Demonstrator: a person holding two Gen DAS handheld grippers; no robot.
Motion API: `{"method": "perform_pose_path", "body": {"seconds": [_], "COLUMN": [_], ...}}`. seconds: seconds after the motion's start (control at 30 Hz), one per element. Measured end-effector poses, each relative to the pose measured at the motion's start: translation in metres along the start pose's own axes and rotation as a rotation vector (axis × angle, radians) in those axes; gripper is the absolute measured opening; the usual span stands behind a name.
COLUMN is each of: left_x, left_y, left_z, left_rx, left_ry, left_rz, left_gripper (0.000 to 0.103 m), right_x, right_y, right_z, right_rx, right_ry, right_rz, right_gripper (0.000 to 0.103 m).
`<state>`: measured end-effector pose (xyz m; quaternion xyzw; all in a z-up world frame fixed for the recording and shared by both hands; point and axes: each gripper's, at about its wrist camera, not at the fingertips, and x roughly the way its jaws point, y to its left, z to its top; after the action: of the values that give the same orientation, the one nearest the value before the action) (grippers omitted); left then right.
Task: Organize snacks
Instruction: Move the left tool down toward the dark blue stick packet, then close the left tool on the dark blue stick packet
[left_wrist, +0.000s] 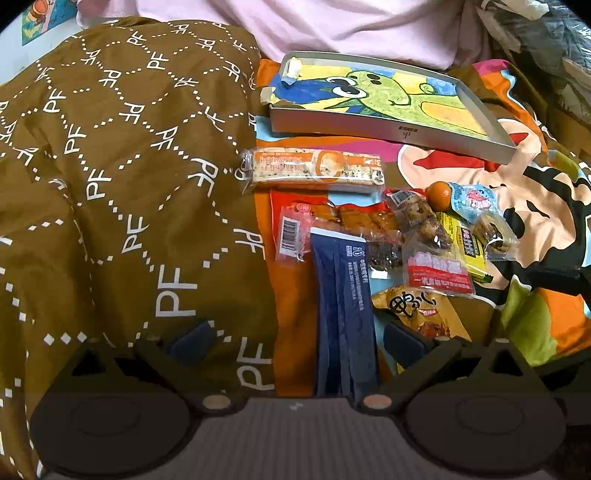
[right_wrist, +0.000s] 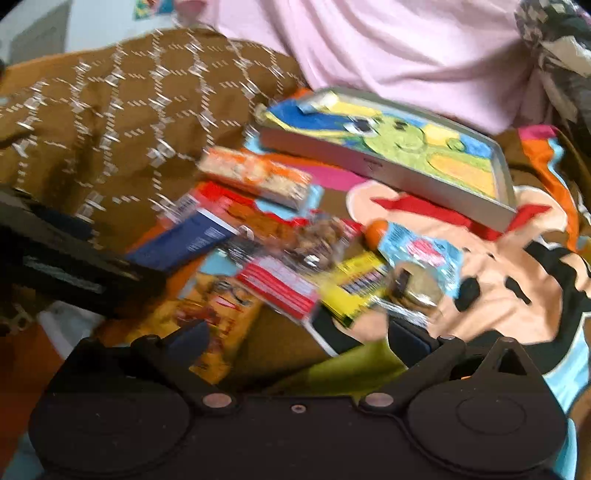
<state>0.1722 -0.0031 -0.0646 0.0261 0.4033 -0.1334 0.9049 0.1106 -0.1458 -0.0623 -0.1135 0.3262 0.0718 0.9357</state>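
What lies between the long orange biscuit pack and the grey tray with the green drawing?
Nothing: in the left wrist view, only bare cartoon bedsheet separates the biscuit pack from the tray. The right wrist view is blurred.

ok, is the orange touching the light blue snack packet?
Touching. The left wrist view shows the orange pressed against the light blue packet, no gap.

Right wrist view smeared by motion blur, snack wrappers' print unreadable, navy packet (left_wrist: 345, 314) lower end hidden behind left gripper body, yellow snack bag (left_wrist: 417, 314) partly covered by neighbouring red-labelled pack (left_wrist: 437, 269)
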Motion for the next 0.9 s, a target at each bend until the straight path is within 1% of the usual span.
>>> {"method": "perform_pose_path", "body": {"seconds": [0.07,0.17,0.2,0.27,0.37,0.43,0.5,0.53,0.6,0.67,0.73,0.83,0.87,0.9], "left_x": [0.001,0.001,0.001,0.002,0.005,0.003,0.000,-0.001,-0.003,-0.005,-0.005,-0.008,-0.009,-0.009], "left_y": [0.000,-0.001,-0.003,-0.007,-0.012,-0.014,-0.013,-0.013,-0.011,-0.007,-0.003,0.006,0.010,0.013], "left_z": [0.001,0.001,0.001,0.000,-0.002,-0.003,-0.003,-0.003,-0.003,-0.003,-0.003,-0.002,-0.002,-0.002], "left_rx": [0.003,0.020,0.029,0.054,0.091,0.103,0.099,0.094,0.081,0.051,0.015,-0.051,-0.079,-0.103], "left_ry": [0.013,0.018,0.019,0.027,0.042,0.038,0.034,0.032,0.034,0.039,0.043,0.047,0.047,0.046], "left_rz": [0.007,0.002,0.003,0.003,0.015,0.020,0.017,0.019,0.014,-0.003,-0.011,-0.027,-0.035,-0.039], "left_gripper": [0.096,0.091,0.090,0.088,0.080,0.075,0.063,0.060,0.045,0.038,0.037,0.036,0.035,0.034], "right_x": [-0.005,-0.004,-0.002,0.002,0.006,0.006,0.007,0.007,0.007,0.004,0.000,-0.002,-0.001,0.002], "right_y": [0.008,0.022,0.026,0.032,0.033,0.031,0.025,0.021,0.012,0.007,0.005,0.007,0.008,0.009], "right_z": [-0.001,0.000,-0.001,-0.002,-0.003,-0.002,-0.002,-0.002,-0.003,-0.005,-0.004,-0.001,0.002,0.003], "right_rx": [-0.031,-0.072,-0.083,-0.098,-0.096,-0.077,-0.058,-0.042,-0.012,0.022,0.052,0.059,0.059,0.063], "right_ry": [-0.026,-0.025,-0.021,-0.015,-0.003,0.004,0.017,0.028,0.042,0.031,-0.005,-0.049,-0.047,-0.037], "right_rz": [0.043,0.085,0.086,0.078,0.051,0.015,-0.046,-0.079,-0.118,-0.109,-0.062,-0.010,-0.001,0.007], "right_gripper": [0.102,0.102,0.102,0.102,0.102,0.102,0.102,0.102,0.102,0.102,0.102,0.102,0.101,0.098]}}
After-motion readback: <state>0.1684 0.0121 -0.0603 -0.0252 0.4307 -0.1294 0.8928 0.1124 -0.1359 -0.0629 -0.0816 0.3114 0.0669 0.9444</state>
